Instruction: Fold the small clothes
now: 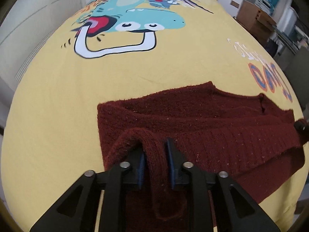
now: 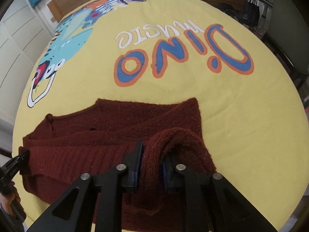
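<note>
A dark red knitted sweater (image 1: 202, 119) lies spread across the near part of a yellow bed cover (image 1: 119, 77); it also shows in the right wrist view (image 2: 108, 133). My left gripper (image 1: 155, 154) is shut on the sweater's ribbed edge at its left end, lifted a little into a hump. My right gripper (image 2: 151, 158) is shut on the ribbed edge at the sweater's right end, also lifted into a hump. The left gripper shows at the far left of the right wrist view (image 2: 17, 164), at the sweater's other end.
The yellow cover (image 2: 231, 106) carries a dinosaur print (image 1: 135, 19) and "Dino music" lettering (image 2: 183, 54). A wooden headboard (image 2: 63, 2) stands at the far end. Cardboard boxes and shelves (image 1: 256, 13) stand to the right, white drawers (image 2: 17, 44) to the left.
</note>
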Motion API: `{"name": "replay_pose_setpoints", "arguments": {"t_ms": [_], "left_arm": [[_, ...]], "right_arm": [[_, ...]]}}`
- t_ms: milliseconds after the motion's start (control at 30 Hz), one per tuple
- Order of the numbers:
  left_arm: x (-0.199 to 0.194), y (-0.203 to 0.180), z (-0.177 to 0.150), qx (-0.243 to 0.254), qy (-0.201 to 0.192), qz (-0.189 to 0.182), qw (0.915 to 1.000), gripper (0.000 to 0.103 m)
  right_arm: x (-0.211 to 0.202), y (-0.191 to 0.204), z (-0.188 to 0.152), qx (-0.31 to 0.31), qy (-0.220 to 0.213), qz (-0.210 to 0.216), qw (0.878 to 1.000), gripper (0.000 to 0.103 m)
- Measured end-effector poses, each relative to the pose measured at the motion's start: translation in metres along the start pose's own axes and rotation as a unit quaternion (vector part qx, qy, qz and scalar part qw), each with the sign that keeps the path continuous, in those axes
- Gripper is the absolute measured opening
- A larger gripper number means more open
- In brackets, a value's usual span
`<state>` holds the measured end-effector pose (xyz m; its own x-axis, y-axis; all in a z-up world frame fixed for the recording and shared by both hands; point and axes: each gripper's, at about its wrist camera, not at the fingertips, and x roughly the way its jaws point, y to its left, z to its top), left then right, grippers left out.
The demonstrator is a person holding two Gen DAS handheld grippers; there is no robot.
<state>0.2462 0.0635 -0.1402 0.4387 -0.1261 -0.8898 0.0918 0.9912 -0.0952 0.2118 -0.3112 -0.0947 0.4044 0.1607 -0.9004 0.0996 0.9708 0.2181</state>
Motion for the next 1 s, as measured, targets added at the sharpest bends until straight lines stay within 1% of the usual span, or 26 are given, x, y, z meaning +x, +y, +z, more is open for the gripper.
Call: {"name": "replay_pose_setpoints", "arguments": {"t_ms": [33, 67, 100, 133, 167, 200, 233, 300, 333, 400, 533, 600, 700, 767, 867, 933, 1000], "left_arm": [[-0.003, 0.0, 0.0, -0.003, -0.001, -0.002, 1.0, 0.033], [-0.006, -0.001, 0.001, -0.003, -0.002, -0.001, 1.0, 0.046], [-0.01, -0.003, 0.002, -0.002, -0.004, -0.002, 1.0, 0.053], [-0.014, -0.004, 0.003, -0.001, -0.008, -0.006, 0.9999, 0.066], [-0.019, -0.008, 0.004, 0.002, -0.015, -0.005, 0.9999, 0.078], [-0.024, -0.01, 0.005, 0.005, -0.022, -0.001, 0.9998, 0.083], [-0.029, -0.013, 0.007, 0.009, -0.03, 0.001, 0.9995, 0.089], [-0.037, -0.019, 0.01, 0.014, -0.036, -0.006, 0.9992, 0.095], [-0.041, -0.023, 0.011, 0.018, -0.034, -0.013, 0.9992, 0.102], [-0.049, -0.032, 0.01, 0.028, -0.041, -0.024, 0.9985, 0.102], [-0.056, -0.05, 0.002, 0.045, -0.055, -0.026, 0.9971, 0.102], [-0.052, -0.059, -0.006, 0.058, -0.054, -0.029, 0.9964, 0.102], [-0.04, -0.07, -0.023, 0.074, -0.052, -0.019, 0.9957, 0.102], [-0.028, -0.072, -0.034, 0.073, -0.041, -0.016, 0.9964, 0.102], [-0.011, -0.076, -0.052, 0.073, -0.023, -0.005, 0.9971, 0.102], [-0.001, -0.077, -0.063, 0.074, -0.01, 0.007, 0.9972, 0.102], [0.007, -0.077, -0.073, 0.073, 0.0, 0.007, 0.9973, 0.102]], "right_arm": [[0.0, 0.0, -0.001, 0.001, -0.001, 0.001, 1.0, 0.027], [0.0, 0.0, -0.001, 0.0, -0.003, 0.002, 1.0, 0.033], [-0.001, 0.001, -0.001, -0.002, -0.003, 0.002, 1.0, 0.048], [-0.002, 0.003, -0.001, -0.004, -0.004, 0.0, 1.0, 0.069], [-0.006, 0.005, -0.001, -0.009, -0.01, 0.0, 1.0, 0.075], [-0.01, 0.007, -0.001, -0.013, -0.017, 0.002, 1.0, 0.078], [-0.015, 0.01, 0.0, -0.019, -0.027, 0.002, 0.999, 0.079], [-0.023, 0.015, 0.002, -0.026, -0.038, -0.001, 0.999, 0.081], [-0.029, 0.017, 0.003, -0.029, -0.046, 0.001, 0.999, 0.083], [-0.039, 0.022, 0.003, -0.034, -0.061, 0.0, 0.998, 0.086], [-0.054, 0.042, -0.007, -0.066, -0.085, 0.006, 0.994, 0.087], [-0.055, 0.058, -0.018, -0.098, -0.092, -0.003, 0.991, 0.087], [-0.048, 0.083, -0.047, -0.153, -0.104, -0.02, 0.982, 0.088], [-0.038, 0.094, -0.067, -0.175, -0.104, -0.023, 0.979, 0.088], [-0.02, 0.105, -0.093, -0.192, -0.091, -0.028, 0.977, 0.088], [-0.009, 0.108, -0.105, -0.195, -0.081, -0.028, 0.977, 0.088], [0.002, 0.108, -0.114, -0.193, -0.068, -0.028, 0.978, 0.088]]}}
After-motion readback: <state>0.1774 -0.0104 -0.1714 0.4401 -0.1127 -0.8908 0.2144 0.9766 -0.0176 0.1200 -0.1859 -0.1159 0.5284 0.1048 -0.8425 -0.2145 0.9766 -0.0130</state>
